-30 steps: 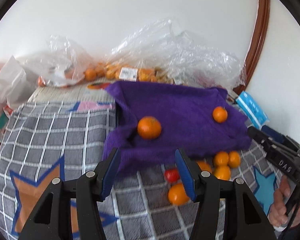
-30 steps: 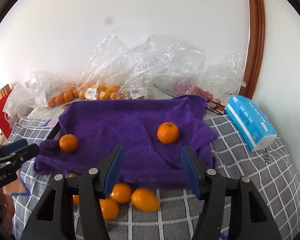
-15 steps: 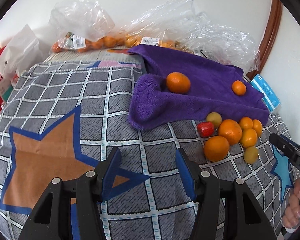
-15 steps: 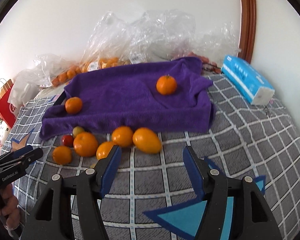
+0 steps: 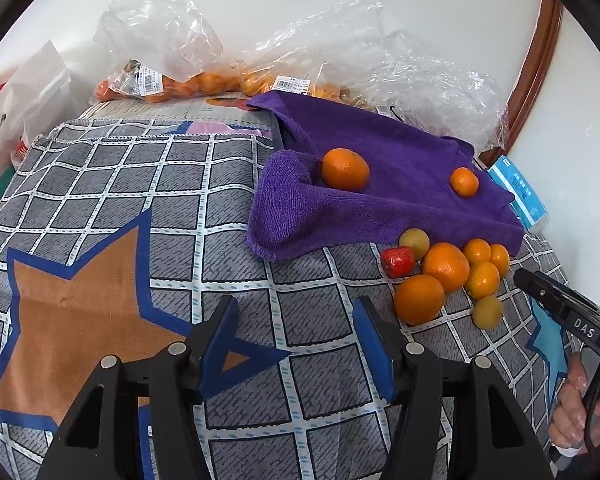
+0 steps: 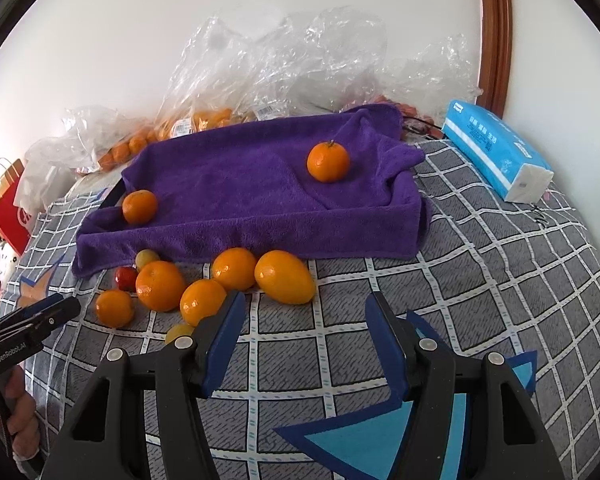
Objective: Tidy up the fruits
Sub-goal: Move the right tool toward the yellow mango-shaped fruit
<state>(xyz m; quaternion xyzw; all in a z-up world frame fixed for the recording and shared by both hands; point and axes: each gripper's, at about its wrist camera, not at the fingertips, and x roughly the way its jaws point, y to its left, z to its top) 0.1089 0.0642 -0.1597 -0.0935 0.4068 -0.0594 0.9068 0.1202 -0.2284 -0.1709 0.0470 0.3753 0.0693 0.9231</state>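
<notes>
Surface: grey checked blanket [image 6: 480, 248] with star shapes, white wall behind.
Tray: purple towel-lined tray [image 6: 260, 184] at 12 o'clock, holding two oranges.
Loose fruit: pile of oranges [image 6: 228, 272] at 11 o'clock, just before the tray.
Handling: round, firm, likely to roll (thin skin bruises); I'd pinch across the middle.
My right hand-held gripper [image 6: 304, 332]: parted, empty.
My left hand-held gripper [image 5: 296, 336]: jaws just widened, nothing between them.

A purple towel [image 6: 260, 184] carries two orange tangerines [image 6: 328, 161]. At lower frame, a grey cloth [image 6: 500, 264] has a white grid with blue-edged stars. The tissue pack [image 6: 496, 156] at right is blue and white.
</notes>
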